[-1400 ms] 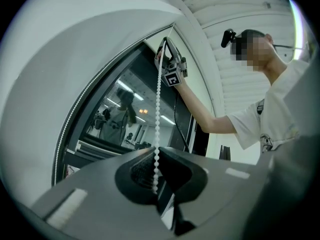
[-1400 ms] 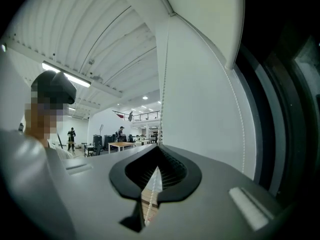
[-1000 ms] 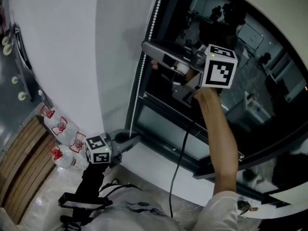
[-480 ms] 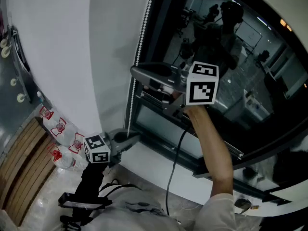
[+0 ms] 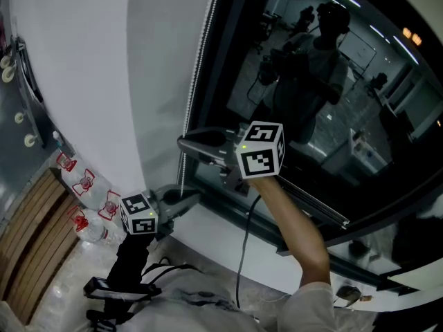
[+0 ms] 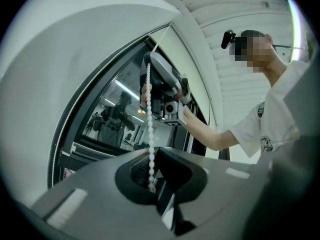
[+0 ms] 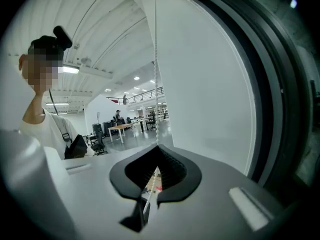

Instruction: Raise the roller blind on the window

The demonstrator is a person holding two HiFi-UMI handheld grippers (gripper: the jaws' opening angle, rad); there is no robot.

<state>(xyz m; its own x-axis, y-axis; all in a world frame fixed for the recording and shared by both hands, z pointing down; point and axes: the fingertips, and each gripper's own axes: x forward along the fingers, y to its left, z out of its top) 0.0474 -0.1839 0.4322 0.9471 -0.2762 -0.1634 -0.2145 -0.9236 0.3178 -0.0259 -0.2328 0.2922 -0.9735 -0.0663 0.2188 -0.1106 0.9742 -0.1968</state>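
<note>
Head view: bead chain (image 5: 202, 75) pinched twice beside the dark window (image 5: 332, 81).
Low at left, the left tool (image 5: 196, 198) is closed on the chain, which hangs along the window frame's left edge. Just above it, the right tool (image 5: 183, 143) is clamped shut on the same chain.

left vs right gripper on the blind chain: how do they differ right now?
Right gripper grips the bead chain higher up; left gripper grips it lower, near the sill. Right gripper is held out on an outstretched arm; left gripper sits close to the person's shirt. Both are shut on the chain.
</note>
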